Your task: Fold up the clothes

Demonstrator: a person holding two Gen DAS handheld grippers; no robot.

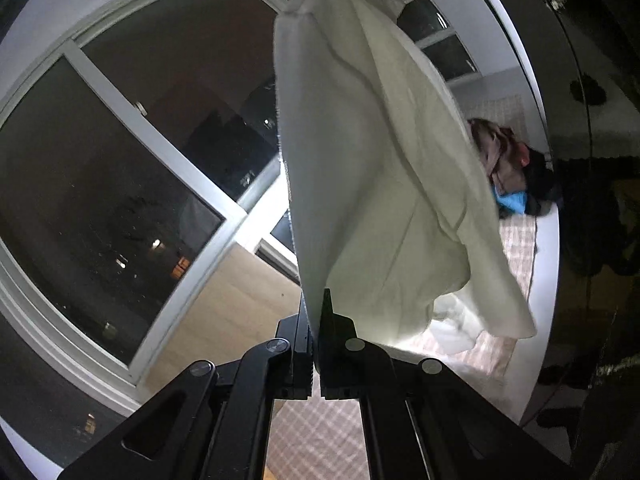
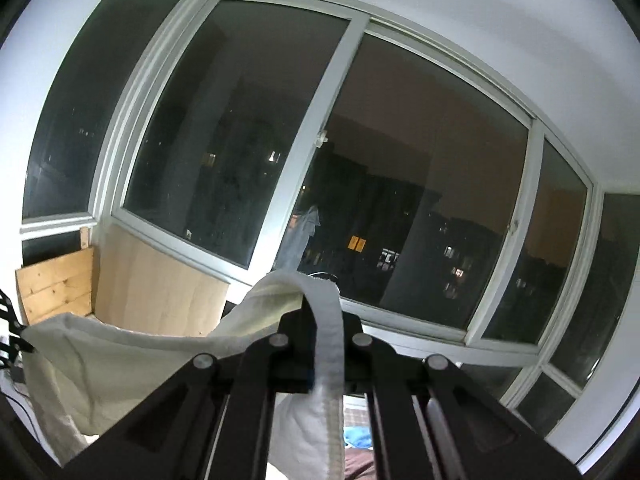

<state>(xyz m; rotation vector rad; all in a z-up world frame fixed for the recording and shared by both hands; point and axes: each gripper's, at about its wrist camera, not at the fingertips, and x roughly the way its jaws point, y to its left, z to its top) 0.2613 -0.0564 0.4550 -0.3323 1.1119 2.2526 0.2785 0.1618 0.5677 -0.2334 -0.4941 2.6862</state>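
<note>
A cream-white cloth (image 1: 380, 168) hangs in the air, stretched between both grippers. My left gripper (image 1: 316, 308) is shut on its lower edge, the black fingers pinching the hem. In the right wrist view the same white cloth (image 2: 120, 356) runs off to the left, and its hemmed band loops over my right gripper (image 2: 326, 320), which is shut on it. At the far left edge of that view the other gripper's black tip (image 2: 10, 320) holds the far corner. The cloth sags between the two holds, above the bed.
A bed with a pale checked cover (image 1: 516, 248) lies below, with a pile of dark, brown and blue clothes (image 1: 512, 168) on it. A big dark window (image 2: 400, 180) fills the wall ahead. Wooden boards (image 2: 56, 284) lean under the sill. A dark wardrobe (image 1: 592, 80) stands at right.
</note>
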